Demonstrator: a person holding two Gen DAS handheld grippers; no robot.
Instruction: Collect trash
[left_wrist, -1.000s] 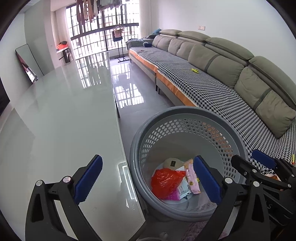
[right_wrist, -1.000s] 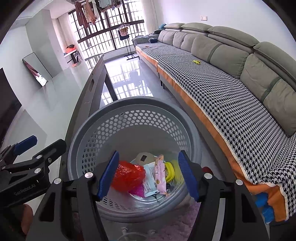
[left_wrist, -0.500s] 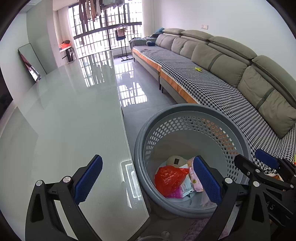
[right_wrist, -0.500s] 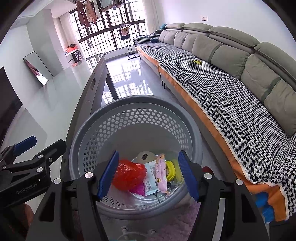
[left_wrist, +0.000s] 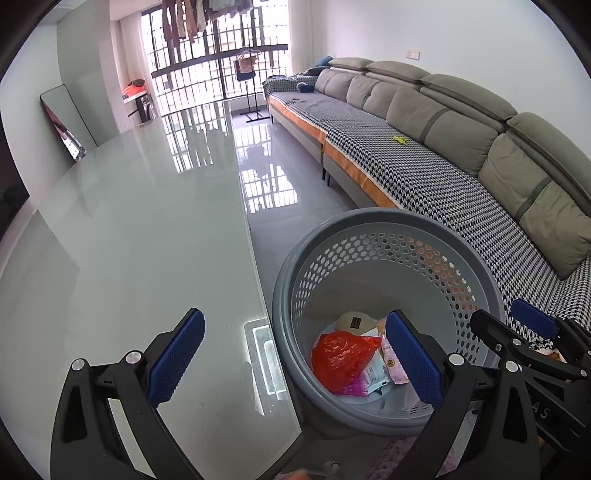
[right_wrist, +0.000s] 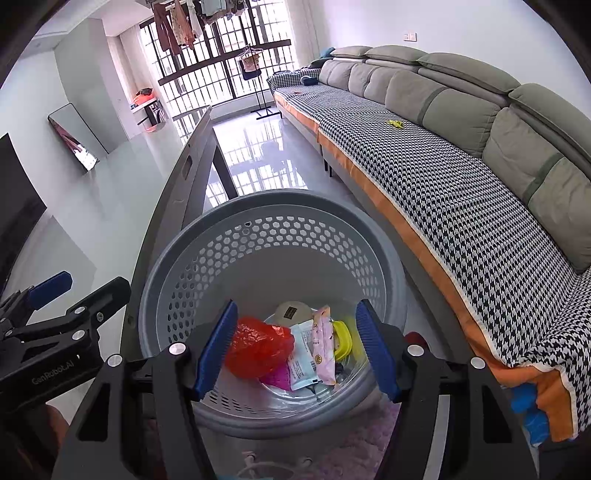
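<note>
Grey plastic basket (right_wrist: 207, 266), round, its wall pierced with hexagonal holes, standing on the floor between table (left_wrist: 122, 229) and sofa (right_wrist: 461, 177); at 6 o'clock in the right wrist view, at 5 o'clock in the left. Trash lies on its bottom: crumpled red bag (right_wrist: 258, 347), glossy; flat white packet (right_wrist: 304, 356); pink packet (right_wrist: 325, 343); yellow lid (right_wrist: 341, 339); cream disc with dark label (right_wrist: 293, 312); magenta scrap (right_wrist: 277, 378). Table: pale glass top, smooth, mirroring the barred window (left_wrist: 218, 62). Sofa: grey cushions, seat under a black-and-white houndstooth cover with orange edging; a small yellow item (right_wrist: 397, 123) lies on it at 1 o'clock. Left gripper (left_wrist: 295, 360): black frame, ribbed blue pads, jaws wide, nothing held, one pad over the table, the other over the basket. Right gripper (right_wrist: 295, 349): same make, jaws wide, empty, framing the trash from above. Against the frame a second earlier: the left view shows the basket a little lower and more of the floor; both jaws unchanged; trash lies as before.
</note>
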